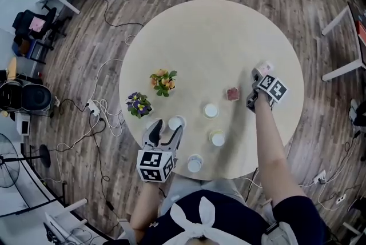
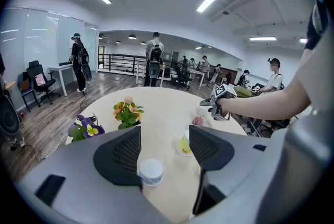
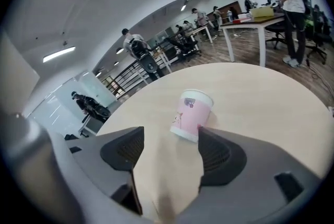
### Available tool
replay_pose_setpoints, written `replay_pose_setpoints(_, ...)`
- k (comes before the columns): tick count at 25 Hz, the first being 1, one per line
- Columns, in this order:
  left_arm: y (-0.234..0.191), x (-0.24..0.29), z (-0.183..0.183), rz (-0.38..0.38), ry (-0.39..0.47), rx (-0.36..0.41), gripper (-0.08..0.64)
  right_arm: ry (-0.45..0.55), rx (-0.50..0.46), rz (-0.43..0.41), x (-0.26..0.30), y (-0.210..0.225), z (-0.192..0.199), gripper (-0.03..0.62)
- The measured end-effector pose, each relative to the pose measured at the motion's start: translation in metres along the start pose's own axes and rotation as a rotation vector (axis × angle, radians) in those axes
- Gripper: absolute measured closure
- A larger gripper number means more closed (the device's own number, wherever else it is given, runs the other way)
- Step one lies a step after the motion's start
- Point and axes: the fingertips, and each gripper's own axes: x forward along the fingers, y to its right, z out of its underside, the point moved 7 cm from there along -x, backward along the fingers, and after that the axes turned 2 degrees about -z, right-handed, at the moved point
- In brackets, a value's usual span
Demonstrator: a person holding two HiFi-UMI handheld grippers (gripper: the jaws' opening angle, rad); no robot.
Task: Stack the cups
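Several paper cups stand upright on the round beige table (image 1: 217, 32). A pink cup (image 1: 232, 93) (image 3: 190, 116) stands just ahead of my right gripper (image 1: 251, 103) (image 3: 171, 137), close to its right-hand jaw tip; the jaws are open and nothing is between them. A white cup (image 1: 176, 123) (image 2: 151, 171) sits between the jaws of my open left gripper (image 1: 167, 128) (image 2: 164, 133), close to the left jaw. Other cups stand at mid-table (image 1: 211, 110), nearer me (image 1: 217, 138) (image 2: 183, 145) and by the near edge (image 1: 194, 163).
Two small flower pots stand on the table's left side, one orange (image 1: 163, 81) (image 2: 127, 113) and one purple (image 1: 139, 104) (image 2: 86, 129). Cables and a power strip (image 1: 93, 107) lie on the wooden floor. Office chairs and desks surround the table; people stand in the background.
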Motion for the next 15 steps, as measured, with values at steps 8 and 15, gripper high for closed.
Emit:
replay_pose_setpoints(8,-0.012,0.002,0.005,-0.014,-0.012,-0.013,0.279,0.024,0.25,0.148,0.014,0.048,0.009,0.332)
replay_pose_setpoints(15,-0.013,0.001,0.007,-0.011,-0.009,-0.012,0.279,0.028,0.136,0.12,0.0,0.043,0.008,0.336)
